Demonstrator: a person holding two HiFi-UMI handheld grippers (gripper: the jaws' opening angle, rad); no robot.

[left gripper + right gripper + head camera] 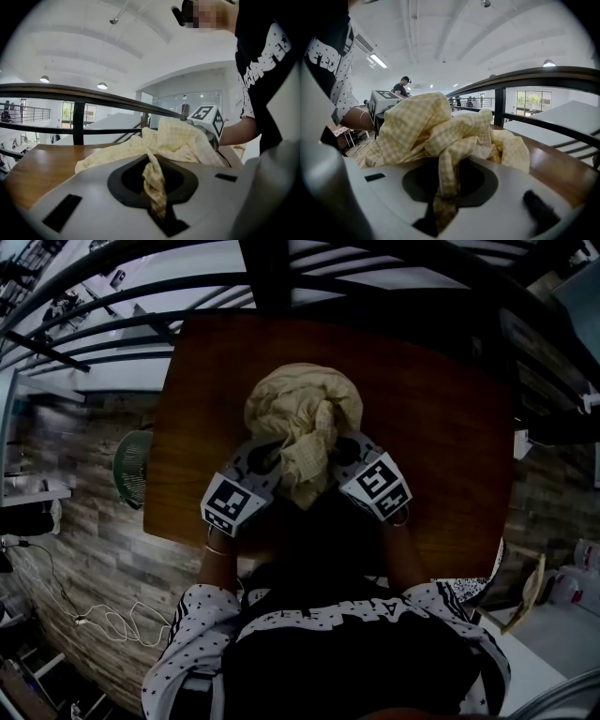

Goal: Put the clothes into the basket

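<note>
A pale yellow checked garment (300, 413) lies bunched on the brown table (441, 427), its near end lifted. My left gripper (279, 457) is shut on a twisted fold of the garment (157, 187) at its near left side. My right gripper (334, 454) is shut on another fold of the same garment (443, 187) at its near right. The two grippers stand close together, facing each other across the cloth. A green basket (133, 468) stands on the floor off the table's left edge. In the left gripper view the right gripper's marker cube (208, 119) shows behind the cloth.
A dark metal railing (281, 277) runs along the table's far side. The floor is wood-patterned, with a white cable (112, 620) lying at the lower left. White furniture (553, 634) stands at the lower right. A person (401, 86) stands far off in the right gripper view.
</note>
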